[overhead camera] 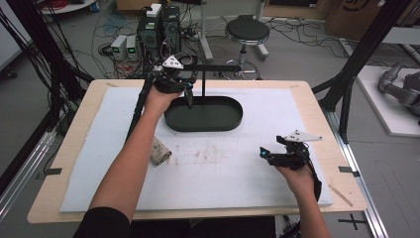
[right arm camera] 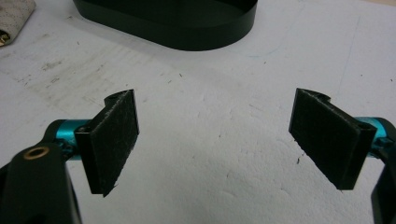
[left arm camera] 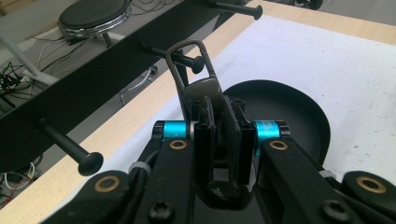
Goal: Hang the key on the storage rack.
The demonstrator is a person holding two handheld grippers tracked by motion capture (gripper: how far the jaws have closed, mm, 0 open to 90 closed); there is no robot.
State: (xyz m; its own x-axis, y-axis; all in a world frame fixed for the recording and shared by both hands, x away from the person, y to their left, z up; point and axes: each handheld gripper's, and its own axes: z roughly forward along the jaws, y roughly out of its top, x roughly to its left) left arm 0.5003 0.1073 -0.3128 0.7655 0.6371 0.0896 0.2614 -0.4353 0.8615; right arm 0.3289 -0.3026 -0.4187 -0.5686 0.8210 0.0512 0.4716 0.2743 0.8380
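Clamping a small dark metal utensil with a wire hanging loop (left arm camera: 201, 79) between its black padded fingers (left arm camera: 203, 144), the left gripper (overhead camera: 184, 88) sits at the far side of the tabletop (overhead camera: 317, 106), over the left end of the black oval tray base (overhead camera: 204, 115) of a rack. From the left gripper view, the loop stands upright above the closed fingers and just at one of the black round-headed pegs (left arm camera: 187, 60) that stick out from the rack's black horizontal bar (left arm camera: 84, 93); whether the loop is already over the peg or only in front of it cannot be told. The piece looks stiff, thin and light, probably smooth painted metal, so it could swivel or slide between the pads if pinched loosely. The hold is low on the flat body, which seems the right place: it leaves the loop free for the peg and keeps the piece upright. A grip on the wire itself would likely twist.

The right gripper (overhead camera: 276, 155) hovers low near the right front of the white foam mat (overhead camera: 277, 119), well apart from the rack. Its fingers (right arm camera: 114, 140) are spread wide with nothing between them. A crumpled beige cloth (overhead camera: 159, 150) lies on the mat beside the left forearm, between the tray base and the near edge
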